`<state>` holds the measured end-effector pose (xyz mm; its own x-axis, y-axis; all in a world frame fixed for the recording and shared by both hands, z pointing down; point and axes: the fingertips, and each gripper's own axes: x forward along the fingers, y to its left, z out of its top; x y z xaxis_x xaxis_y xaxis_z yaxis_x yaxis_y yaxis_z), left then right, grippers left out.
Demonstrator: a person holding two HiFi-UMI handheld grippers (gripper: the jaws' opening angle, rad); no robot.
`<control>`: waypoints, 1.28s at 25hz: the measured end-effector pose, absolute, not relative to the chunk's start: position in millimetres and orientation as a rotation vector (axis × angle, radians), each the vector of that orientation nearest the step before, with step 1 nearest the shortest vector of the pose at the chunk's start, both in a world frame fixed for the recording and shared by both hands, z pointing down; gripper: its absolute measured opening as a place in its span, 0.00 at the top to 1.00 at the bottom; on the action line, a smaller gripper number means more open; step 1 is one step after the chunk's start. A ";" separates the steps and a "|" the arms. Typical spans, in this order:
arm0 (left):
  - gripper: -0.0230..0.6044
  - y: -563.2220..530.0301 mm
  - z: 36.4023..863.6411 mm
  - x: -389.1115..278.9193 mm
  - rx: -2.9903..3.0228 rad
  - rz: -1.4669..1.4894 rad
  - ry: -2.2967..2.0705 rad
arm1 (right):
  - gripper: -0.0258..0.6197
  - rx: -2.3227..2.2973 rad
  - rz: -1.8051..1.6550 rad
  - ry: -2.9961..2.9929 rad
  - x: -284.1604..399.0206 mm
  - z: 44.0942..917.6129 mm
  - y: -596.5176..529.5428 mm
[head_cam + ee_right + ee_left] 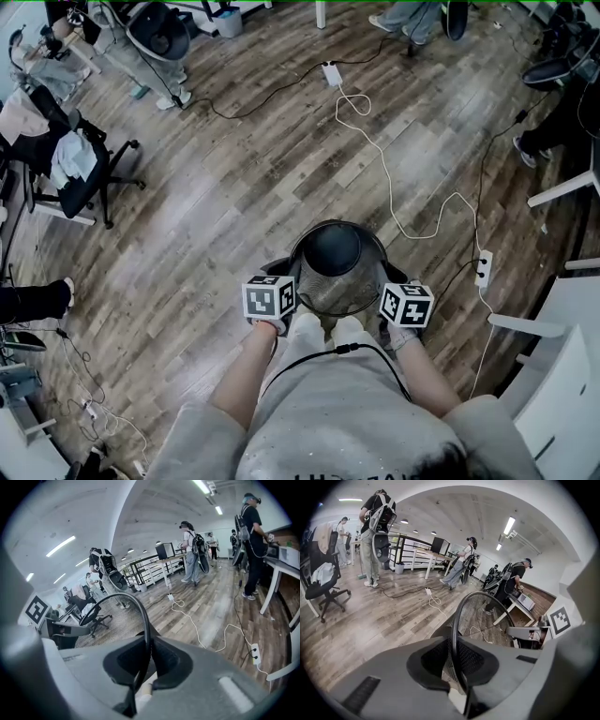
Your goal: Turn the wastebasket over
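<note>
Now | left gripper [278,281], right gripper [397,287]: jaws clamped on wastebasket [336,267] rim | white cable [384,173], power strip [484,269] on floor nearby

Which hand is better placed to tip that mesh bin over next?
Neither clearly. The left gripper and right gripper each clamp the rim of the wastebasket on opposite sides, so turning it over likely needs both together.

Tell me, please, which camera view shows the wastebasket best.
The head view: nearly the whole mesh wastebasket shows from above, with its round outline clear. The left and right gripper views each show only an arc of its black rim and some mesh, close up.
</note>
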<state>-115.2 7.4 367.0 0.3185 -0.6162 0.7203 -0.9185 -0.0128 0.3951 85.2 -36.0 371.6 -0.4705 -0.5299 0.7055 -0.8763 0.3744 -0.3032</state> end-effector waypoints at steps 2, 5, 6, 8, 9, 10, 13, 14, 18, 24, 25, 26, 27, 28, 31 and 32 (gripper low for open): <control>0.91 9.6 366.6 -109.5 1.713 0.439 -1.395 | 0.92 1.200 0.916 -2.141 90.3 372.1 -35.1; 0.91 11.7 366.0 -100.9 1.706 0.437 -1.404 | 0.92 1.187 0.912 -2.147 98.4 371.9 -35.2; 0.91 12.2 366.1 -98.2 1.703 0.434 -1.407 | 0.92 1.183 0.910 -2.149 100.9 371.6 -35.4; 0.90 13.5 366.6 -92.6 1.696 0.426 -1.411 | 0.92 1.174 0.906 -2.150 106.2 371.5 -35.5; 0.91 14.2 367.1 -89.2 1.692 0.423 -1.412 | 0.92 1.170 0.904 -2.150 109.5 371.8 -35.7; 0.91 14.5 368.0 -85.3 1.688 0.420 -1.414 | 0.92 1.166 0.902 -2.150 113.2 372.4 -36.1; 0.91 15.6 372.1 -72.4 1.677 0.413 -1.419 | 0.92 1.149 0.895 -2.149 125.3 375.3 -37.4; 0.91 17.0 373.7 -68.6 1.671 0.411 -1.420 | 0.92 1.142 0.894 -2.148 128.7 376.5 -37.1; 0.90 22.0 376.8 -57.5 1.648 0.398 -1.431 | 0.92 1.116 0.884 -2.149 138.9 380.2 -37.0; 0.90 28.4 378.0 -46.2 1.624 0.393 -1.454 | 0.92 1.081 0.876 -2.161 148.4 382.7 -36.2; 0.90 28.8 377.2 -45.5 1.623 0.391 -1.458 | 0.92 1.078 0.873 -2.163 148.8 381.9 -36.4; 0.90 29.0 376.0 -44.9 1.623 0.389 -1.462 | 0.92 1.076 0.870 -2.166 149.2 380.8 -36.7; 0.90 29.1 374.7 -44.2 1.623 0.388 -1.466 | 0.92 1.074 0.867 -2.170 149.8 379.6 -37.2; 0.90 29.1 373.6 -43.1 1.623 0.387 -1.470 | 0.92 1.072 0.864 -2.173 150.7 378.6 -37.6; 0.90 28.1 372.4 -38.3 1.627 0.385 -1.478 | 0.92 1.070 0.859 -2.181 155.4 377.9 -38.8; 0.90 27.5 372.4 -36.6 1.628 0.385 -1.480 | 0.92 1.071 0.857 -2.183 157.0 377.9 -39.5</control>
<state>-36.6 27.5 372.4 0.2427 -0.6445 0.7250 -0.9160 0.0938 0.3900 157.0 -39.5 377.9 -0.5271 -0.4714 0.7071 -0.8265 0.4779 -0.2976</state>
